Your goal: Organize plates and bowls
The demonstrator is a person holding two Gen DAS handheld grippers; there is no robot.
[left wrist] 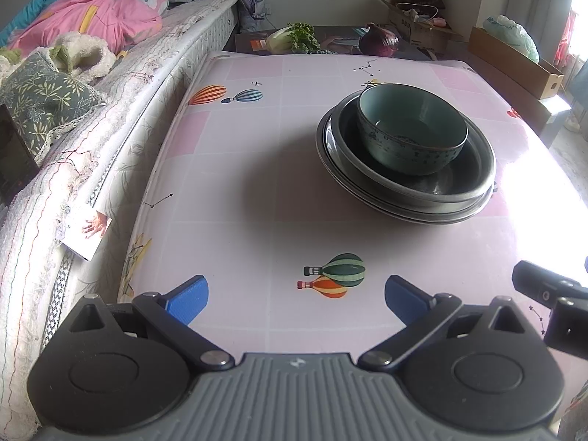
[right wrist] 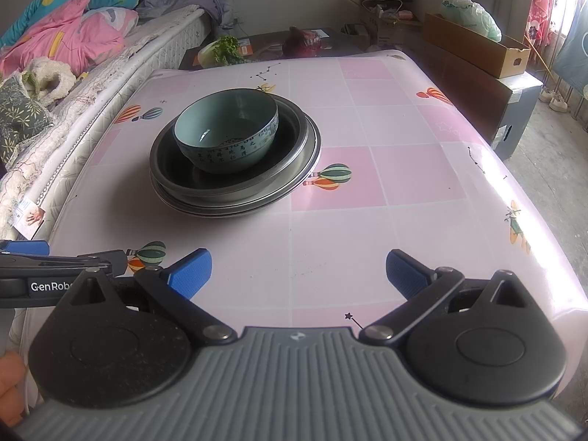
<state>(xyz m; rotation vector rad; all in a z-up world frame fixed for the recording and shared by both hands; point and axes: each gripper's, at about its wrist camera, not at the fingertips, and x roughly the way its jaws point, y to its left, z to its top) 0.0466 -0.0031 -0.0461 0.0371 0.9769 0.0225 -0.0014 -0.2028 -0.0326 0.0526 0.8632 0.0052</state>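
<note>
nearest in each view are the tools themselves: the left gripper (left wrist: 296, 298) has its blue fingers (left wrist: 188, 299) spread wide and holds nothing, and the right gripper (right wrist: 298, 273) is the same, wide and empty, both low over the near part of the table (right wrist: 386, 169). in the right view the left tool shows at the left edge, so the two are side by side. farther on, near the middle of the pink cloth, stands the stack: a teal bowl (right wrist: 226, 130) sits upright inside a dark deep plate (right wrist: 235, 183), which lies on one or two more metal plates (right wrist: 297, 180). from the left gripper the stack lies ahead and to the right; from the right gripper it lies ahead and to the left, so it is between the two lines of reach, and neither hand seems clearly nearer. the stack is round, with no long axis. it looks already nested, so i judge the task is near its end. beyond the table are a bed (left wrist: 121, 58) and vegetables (left wrist: 294, 38).
</note>
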